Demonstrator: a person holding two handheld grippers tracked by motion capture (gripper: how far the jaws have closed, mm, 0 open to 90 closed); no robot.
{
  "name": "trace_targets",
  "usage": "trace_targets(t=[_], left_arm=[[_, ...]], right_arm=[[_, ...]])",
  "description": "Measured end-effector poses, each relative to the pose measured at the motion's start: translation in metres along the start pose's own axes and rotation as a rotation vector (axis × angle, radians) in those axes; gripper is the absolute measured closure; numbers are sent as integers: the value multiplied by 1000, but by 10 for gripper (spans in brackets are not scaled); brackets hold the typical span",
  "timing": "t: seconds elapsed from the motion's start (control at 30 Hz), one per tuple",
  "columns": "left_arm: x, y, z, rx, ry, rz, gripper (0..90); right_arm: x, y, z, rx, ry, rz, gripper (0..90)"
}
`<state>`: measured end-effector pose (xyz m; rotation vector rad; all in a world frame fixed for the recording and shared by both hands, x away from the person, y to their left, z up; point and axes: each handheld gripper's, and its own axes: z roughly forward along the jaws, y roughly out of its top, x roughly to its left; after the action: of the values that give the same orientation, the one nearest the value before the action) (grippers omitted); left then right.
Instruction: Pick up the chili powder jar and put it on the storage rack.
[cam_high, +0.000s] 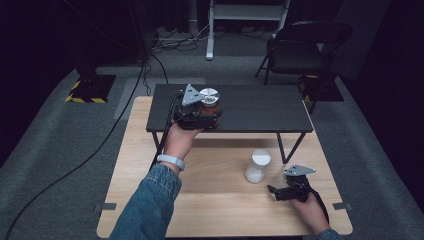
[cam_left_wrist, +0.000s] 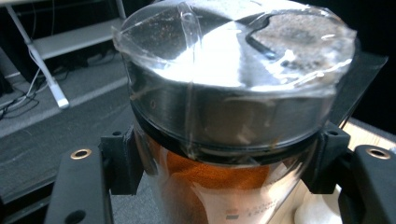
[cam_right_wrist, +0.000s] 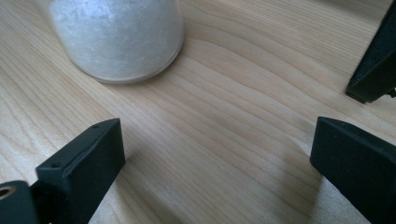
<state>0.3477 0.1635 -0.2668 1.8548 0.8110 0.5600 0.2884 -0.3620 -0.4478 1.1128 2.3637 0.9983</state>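
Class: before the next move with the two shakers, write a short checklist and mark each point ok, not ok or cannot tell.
1. Left tool clamps the orange-filled jar: ok.
2. Jar's metal lid seated: ok.
3. Jar resting on the black shelf: cannot tell.
4. Right tool open: ok.
5. White shaker upright on the wooden table: ok.
6. White shaker between the right tool's jaws: not ok, it stands ahead of them.

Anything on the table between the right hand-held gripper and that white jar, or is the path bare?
Bare. In the right gripper view, plain wooden tabletop runs from the open jaws to the white jar. The high view agrees: nothing between the right hand-held gripper and the jar.
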Motion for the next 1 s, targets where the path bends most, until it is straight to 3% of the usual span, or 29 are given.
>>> trace_targets(t=[0.13, 0.2, 0.33, 0.57, 0.8, 1.0], left_arm=[[4, -8, 3, -25, -7, -26, 298], [3, -13, 3, -49, -3, -2, 283], [3, -13, -5, -42, 3, -23, 124], [-3, -28, -40, -57, -2, 12, 45], [-23, -70, -66, -82, -9, 30, 40], [-29, -108, -64, -25, -44, 11, 41]], right_arm=[[0, 0, 0, 0, 0, 0, 27], [0, 0, 0, 0, -1, -1, 27], [0, 0, 0, 0, -1, -2, 27], [0, 1, 0, 2, -1, -4, 25], [0, 1, 0, 2, -2, -6, 24], [0, 1, 0, 3, -2, -6, 24]])
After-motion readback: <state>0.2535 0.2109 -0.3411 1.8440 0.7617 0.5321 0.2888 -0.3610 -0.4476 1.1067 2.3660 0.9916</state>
